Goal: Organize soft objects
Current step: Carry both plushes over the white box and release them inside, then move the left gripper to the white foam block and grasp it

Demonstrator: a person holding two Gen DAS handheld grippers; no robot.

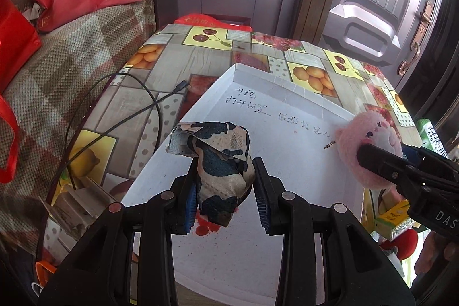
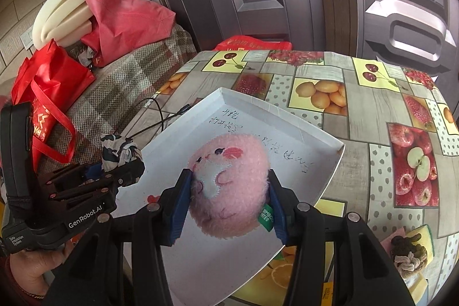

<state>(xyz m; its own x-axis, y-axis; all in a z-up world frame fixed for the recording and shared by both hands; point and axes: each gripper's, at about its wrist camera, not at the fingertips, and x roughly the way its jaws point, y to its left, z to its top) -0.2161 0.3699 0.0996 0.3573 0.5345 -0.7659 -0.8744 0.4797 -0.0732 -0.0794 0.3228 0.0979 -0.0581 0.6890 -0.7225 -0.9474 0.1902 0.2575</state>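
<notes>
My left gripper (image 1: 225, 182) is shut on a crumpled cow-patterned cloth (image 1: 221, 159) of beige and dark blue, held above the white shallow box (image 1: 287, 111). The right gripper (image 2: 229, 197) is shut on a round pink plush toy (image 2: 229, 179) with a stitched face and a green tag, also over the white box (image 2: 287, 134). In the left wrist view the pink plush (image 1: 370, 148) and the right gripper's black body show at the right. The right wrist view has the left gripper (image 2: 123, 162) with the cloth (image 2: 117, 151) at its left.
The box has handwriting inside and red stains near its front. It lies on a table with a fruit-print cover (image 2: 373, 111). A black cable (image 1: 129, 105) runs over the table's left side. Red bags (image 2: 51, 88) sit on a checked sofa; a knitted item (image 2: 407, 254) lies at the right.
</notes>
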